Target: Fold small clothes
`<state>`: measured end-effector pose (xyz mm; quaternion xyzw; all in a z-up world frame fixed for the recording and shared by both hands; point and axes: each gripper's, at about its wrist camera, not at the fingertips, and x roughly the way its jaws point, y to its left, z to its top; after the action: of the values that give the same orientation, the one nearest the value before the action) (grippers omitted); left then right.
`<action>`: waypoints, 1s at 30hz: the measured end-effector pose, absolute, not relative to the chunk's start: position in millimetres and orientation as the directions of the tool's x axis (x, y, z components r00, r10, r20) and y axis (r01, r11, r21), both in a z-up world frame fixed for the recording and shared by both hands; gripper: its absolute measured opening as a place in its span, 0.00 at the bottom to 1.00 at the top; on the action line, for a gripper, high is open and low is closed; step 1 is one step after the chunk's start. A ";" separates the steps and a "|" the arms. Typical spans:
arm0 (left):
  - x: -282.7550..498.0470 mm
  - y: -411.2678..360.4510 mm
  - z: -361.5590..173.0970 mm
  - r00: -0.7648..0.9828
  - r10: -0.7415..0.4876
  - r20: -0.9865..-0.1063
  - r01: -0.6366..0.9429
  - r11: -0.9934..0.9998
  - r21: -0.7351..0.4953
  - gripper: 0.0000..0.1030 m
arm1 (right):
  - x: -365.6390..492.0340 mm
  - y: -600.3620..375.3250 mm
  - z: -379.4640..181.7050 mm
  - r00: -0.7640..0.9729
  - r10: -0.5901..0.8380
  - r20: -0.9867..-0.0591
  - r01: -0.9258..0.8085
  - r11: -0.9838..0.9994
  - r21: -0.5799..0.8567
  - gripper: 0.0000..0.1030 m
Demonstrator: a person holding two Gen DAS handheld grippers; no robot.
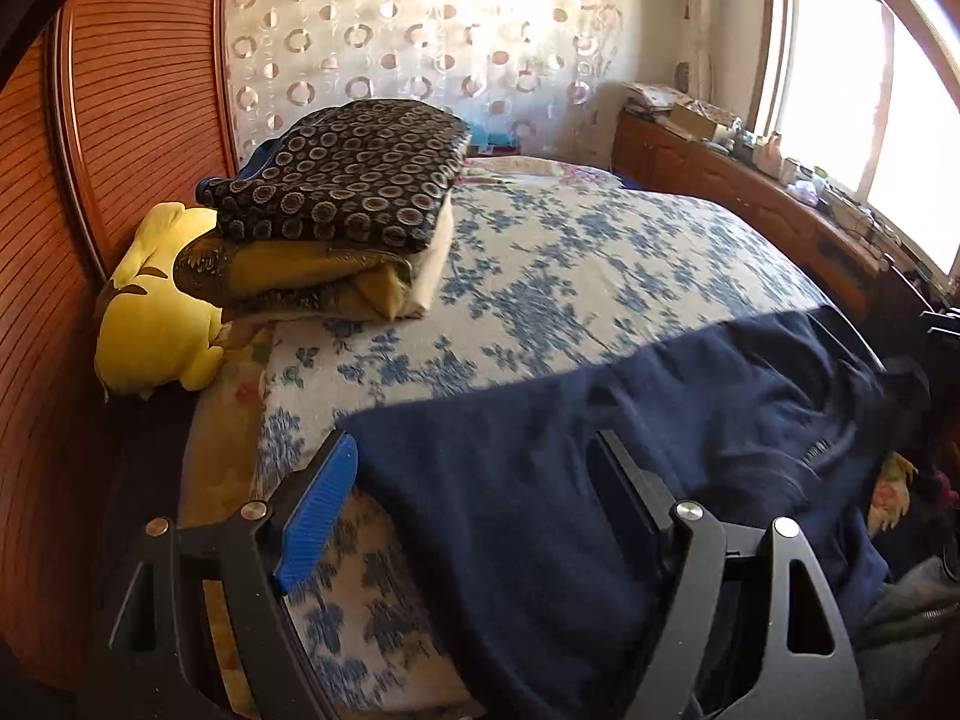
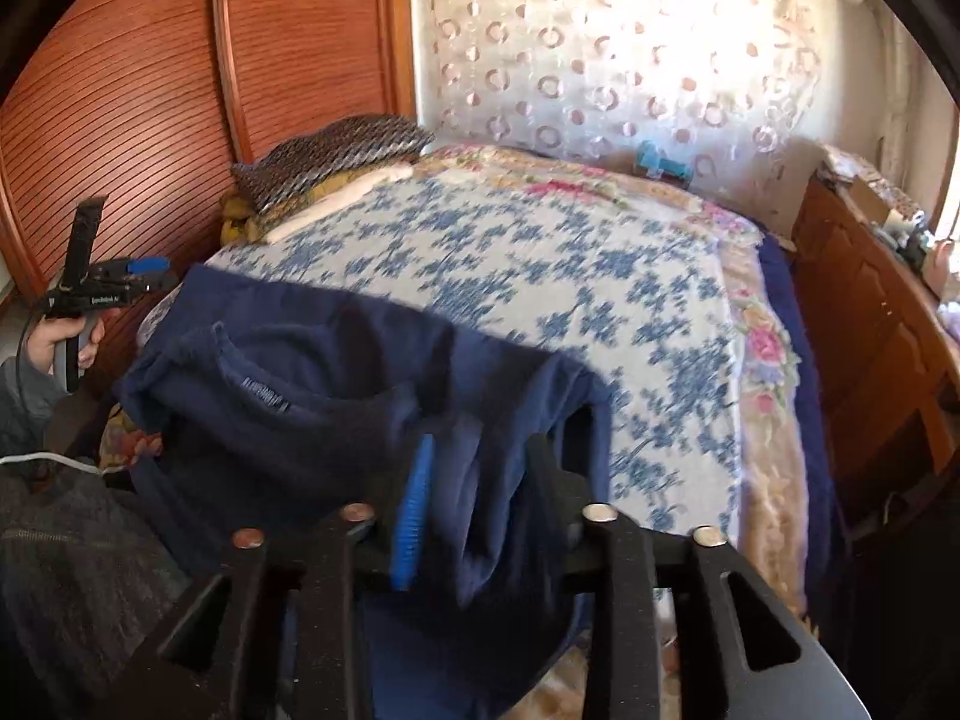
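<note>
A navy blue garment [image 1: 600,480] lies over the near edge of the bed with the blue-flowered sheet [image 1: 570,264]. My left gripper [image 1: 474,462] is open, its blue pad beside the garment's left edge and the other finger over the cloth. In the right wrist view the garment [image 2: 288,384] is bunched, its collar showing. My right gripper [image 2: 480,468] is shut on a fold of the garment's right side. The left gripper [image 2: 114,285] also shows there at the far left, held in a hand.
A stack of folded blankets [image 1: 336,210] and a yellow plush toy [image 1: 156,312] sit at the bed's far left by a wooden slatted wardrobe [image 1: 138,90]. A wooden cabinet [image 1: 750,198] with clutter runs along the right under the window. A patterned curtain [image 2: 600,60] hangs behind.
</note>
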<state>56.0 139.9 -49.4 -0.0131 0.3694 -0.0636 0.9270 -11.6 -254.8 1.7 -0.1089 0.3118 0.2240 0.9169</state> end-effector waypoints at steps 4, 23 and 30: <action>74.1 146.7 -55.7 0.716 -0.108 -0.690 0.079 0.994 -0.073 0.77 | 4.2 -259.3 -2.1 0.734 0.316 -0.601 -0.428 0.902 -0.049 0.42; 104.4 157.1 -95.1 0.649 -0.084 -0.756 0.039 0.996 -0.077 0.77 | 131.4 -234.0 -71.3 0.687 0.212 -0.695 -0.318 0.948 -0.026 0.58; 99.8 157.5 -95.5 0.658 -0.069 -0.750 0.028 0.997 -0.067 0.73 | 146.4 -236.0 -83.8 0.676 0.239 -0.698 -0.311 0.950 0.023 0.66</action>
<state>99.8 157.5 -95.5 -0.0248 0.4127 -0.0268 0.9101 146.4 -236.0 -83.8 -0.0487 0.3737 0.1504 0.9140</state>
